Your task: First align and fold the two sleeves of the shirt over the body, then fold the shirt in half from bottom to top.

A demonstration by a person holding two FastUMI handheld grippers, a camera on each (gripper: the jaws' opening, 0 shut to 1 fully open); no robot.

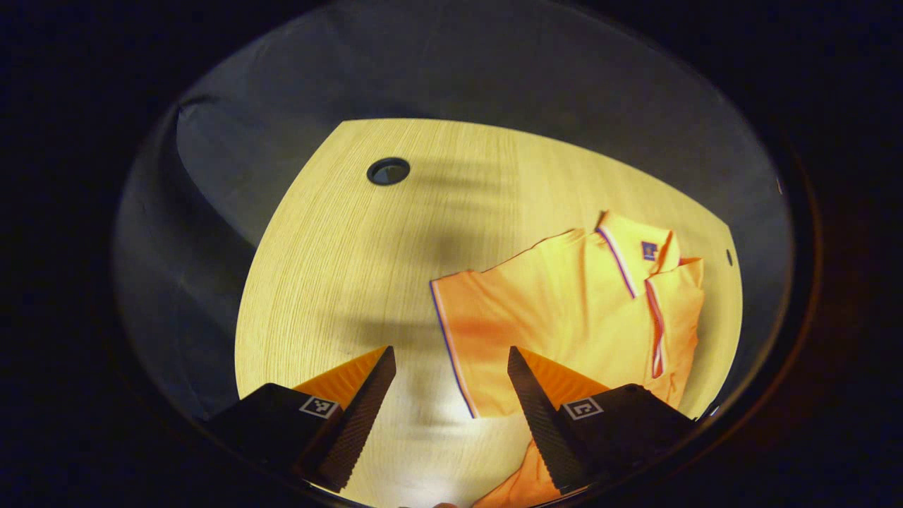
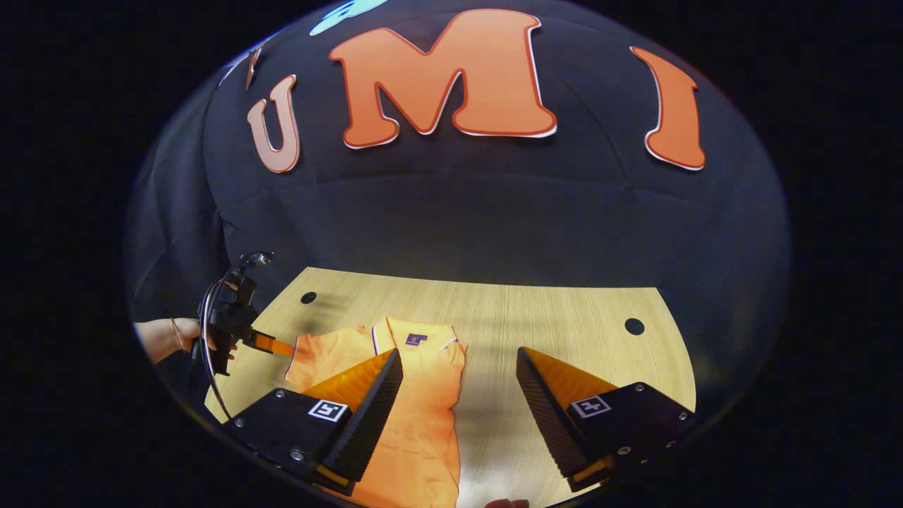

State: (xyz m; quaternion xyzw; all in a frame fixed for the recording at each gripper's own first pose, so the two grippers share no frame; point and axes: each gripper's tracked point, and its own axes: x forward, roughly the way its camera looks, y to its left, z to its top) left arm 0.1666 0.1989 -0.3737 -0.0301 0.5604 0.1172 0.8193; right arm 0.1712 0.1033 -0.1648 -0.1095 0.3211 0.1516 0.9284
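An orange polo shirt (image 1: 564, 310) with striped trim lies flat on the wooden table (image 1: 338, 268). In the left gripper view one sleeve (image 1: 469, 331) is spread out toward me, its trimmed cuff just ahead of my left gripper (image 1: 451, 363), which hovers open and holds nothing. In the right gripper view the shirt (image 2: 420, 409) lies lengthwise under the left finger of my right gripper (image 2: 458, 367), which is also open and empty above the table. Farther left there, a hand holds the left gripper (image 2: 282, 347) right at the spread sleeve (image 2: 317, 356).
The table has round cable holes (image 1: 388, 171) (image 2: 634, 326) (image 2: 308, 298). Black cloth walls surround the table on the far sides. Bare wood (image 2: 564, 324) lies to the right of the shirt in the right gripper view.
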